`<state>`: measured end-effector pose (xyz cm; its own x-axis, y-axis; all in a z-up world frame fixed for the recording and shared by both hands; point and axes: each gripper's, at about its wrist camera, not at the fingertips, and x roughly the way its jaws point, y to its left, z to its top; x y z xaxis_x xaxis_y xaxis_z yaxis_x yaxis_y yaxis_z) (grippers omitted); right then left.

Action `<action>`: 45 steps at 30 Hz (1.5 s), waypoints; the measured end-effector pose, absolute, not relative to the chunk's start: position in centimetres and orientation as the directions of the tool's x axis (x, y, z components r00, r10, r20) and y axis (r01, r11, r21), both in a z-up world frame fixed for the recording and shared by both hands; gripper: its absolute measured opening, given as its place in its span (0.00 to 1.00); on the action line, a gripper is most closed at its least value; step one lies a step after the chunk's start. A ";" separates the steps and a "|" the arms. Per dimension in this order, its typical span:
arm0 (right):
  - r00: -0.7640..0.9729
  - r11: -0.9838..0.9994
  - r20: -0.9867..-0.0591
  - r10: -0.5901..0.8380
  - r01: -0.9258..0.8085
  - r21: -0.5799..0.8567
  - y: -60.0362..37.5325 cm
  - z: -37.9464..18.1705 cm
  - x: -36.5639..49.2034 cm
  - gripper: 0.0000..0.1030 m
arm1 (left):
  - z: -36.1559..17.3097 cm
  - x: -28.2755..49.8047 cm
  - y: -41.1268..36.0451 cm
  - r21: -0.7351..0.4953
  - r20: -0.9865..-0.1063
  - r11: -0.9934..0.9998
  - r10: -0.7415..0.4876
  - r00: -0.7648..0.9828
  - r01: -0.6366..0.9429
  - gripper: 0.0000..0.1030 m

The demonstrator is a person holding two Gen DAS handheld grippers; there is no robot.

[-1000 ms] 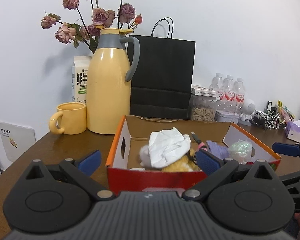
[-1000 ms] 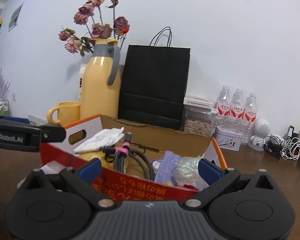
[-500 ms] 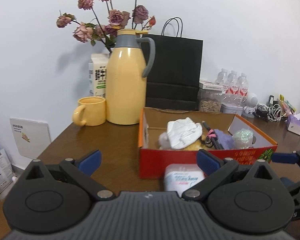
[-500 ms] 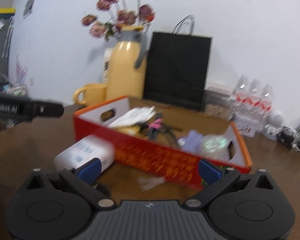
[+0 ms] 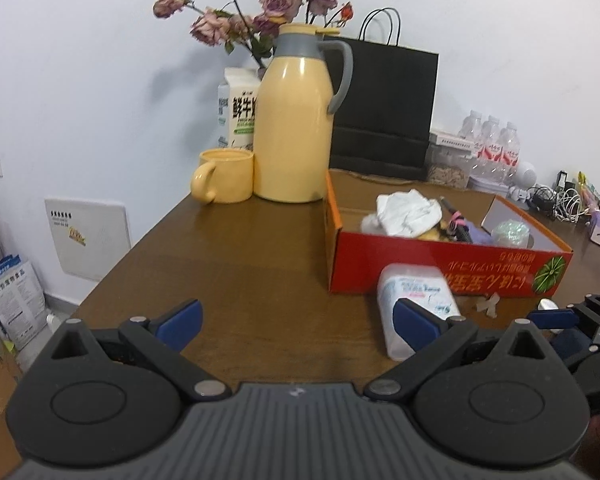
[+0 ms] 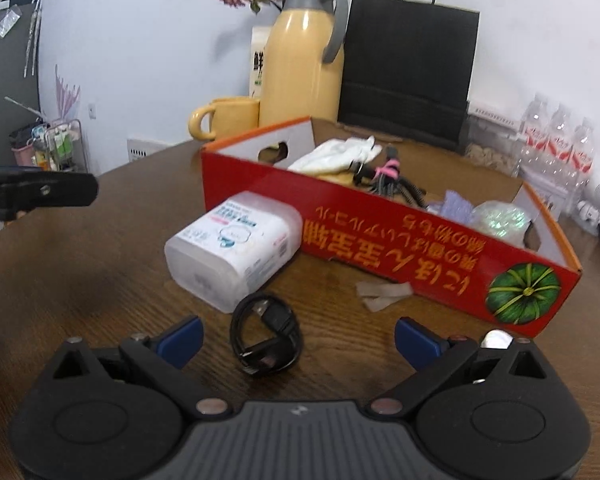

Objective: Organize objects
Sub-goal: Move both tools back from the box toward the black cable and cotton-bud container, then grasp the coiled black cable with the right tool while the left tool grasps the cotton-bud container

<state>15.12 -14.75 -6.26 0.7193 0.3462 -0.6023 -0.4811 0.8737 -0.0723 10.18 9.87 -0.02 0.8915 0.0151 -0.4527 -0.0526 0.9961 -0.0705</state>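
We held two grippers over a brown table (image 6: pixel 80 272), both with jaws spread wide and nothing between them. The right gripper (image 6: pixel 298 338) pointed at a coiled black cable (image 6: pixel 266 330) lying just ahead of its fingertips, at about 11 o'clock from centre. Touching the coil's far side at 12 o'clock lay a white tub (image 6: pixel 234 246) on its side, its far end against the red box (image 6: pixel 388 236). The box already held a white cloth (image 6: pixel 336 154), a bundled cord, and small wrapped items. Two scraps of tape (image 6: pixel 384 294) lay at 1 o'clock near the box wall, and a small silvery object sat by the right finger, too hidden to identify.

The left gripper (image 5: pixel 296 320) hovered over bare table, the tub (image 5: pixel 416 300) at its 2 o'clock, partly behind its right finger.

We judged the risks as these: the loose coil could spring open or slip from a pinch on one strand; closing too far forward could nudge the tub and shove it along the box; and the two grippers, close together, could collide.
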 end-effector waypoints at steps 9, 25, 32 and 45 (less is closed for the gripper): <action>0.676 0.862 -0.636 0.371 -0.506 -0.035 -14.2 -6.8 15.5 0.70 | -0.8 10.0 10.2 -0.089 -0.477 0.994 0.014 0.879 -0.064 1.00; 0.671 0.846 -0.614 0.415 -0.533 -0.011 -14.2 -6.7 15.1 0.36 | -0.9 10.4 9.5 -0.082 -0.486 0.995 0.013 0.874 -0.060 1.00; 0.696 0.853 -0.582 0.420 -0.521 -0.008 -15.1 -6.2 14.9 0.35 | -0.8 10.9 8.4 -0.069 -0.488 0.996 0.008 0.873 -0.048 1.00; 0.777 0.894 -0.490 0.395 -0.448 0.011 -19.4 -4.8 15.4 0.35 | -1.0 13.1 4.4 -0.047 -0.513 0.999 -0.025 0.858 0.000 1.00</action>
<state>15.36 -19.38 -4.75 0.7766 0.3954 -0.4904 -0.4482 0.8939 0.0109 13.14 4.36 -0.99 0.8581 -0.0246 -0.5128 0.0004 0.9989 -0.0472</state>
